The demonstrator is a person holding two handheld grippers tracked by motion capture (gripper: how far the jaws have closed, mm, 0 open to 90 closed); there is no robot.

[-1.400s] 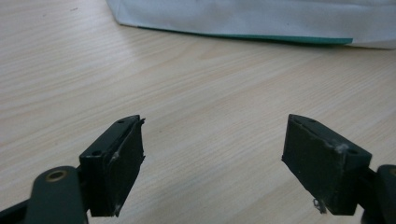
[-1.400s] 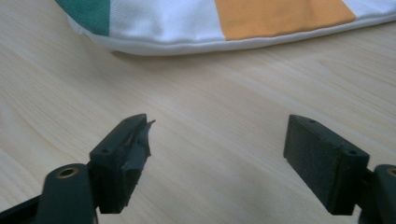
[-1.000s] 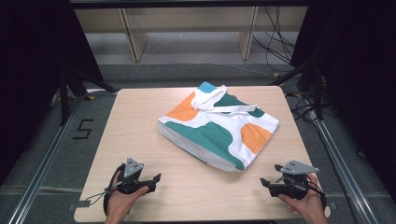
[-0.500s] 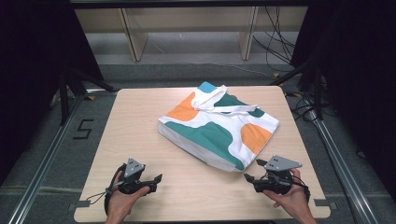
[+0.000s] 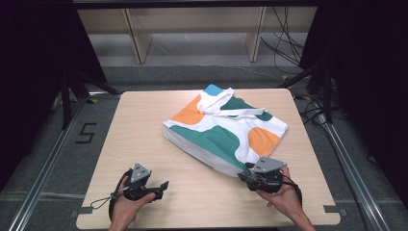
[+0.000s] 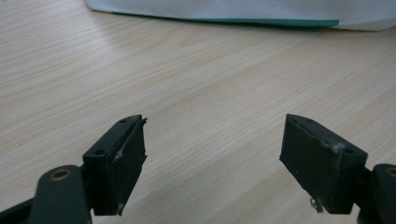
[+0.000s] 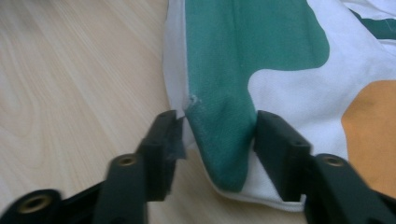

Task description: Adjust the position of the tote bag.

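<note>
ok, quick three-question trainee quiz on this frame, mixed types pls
1. True or false: the left gripper holds cloth.
2. Which corner of the white, teal and orange fabric tote bag lies between the right gripper fingers? A near B far
3. Fill in: the bag lies on a light ___ table.

Key: 1 false, its fingers stand open over bare table. 2 A; the fingers have just been closing around it. 3 wooden.

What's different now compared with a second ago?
The right gripper slid across the table to the near corner of the cloth bag. Its jaws have just been closing, with that corner between them. The left gripper stayed put, open, and the bag lies as before.
</note>
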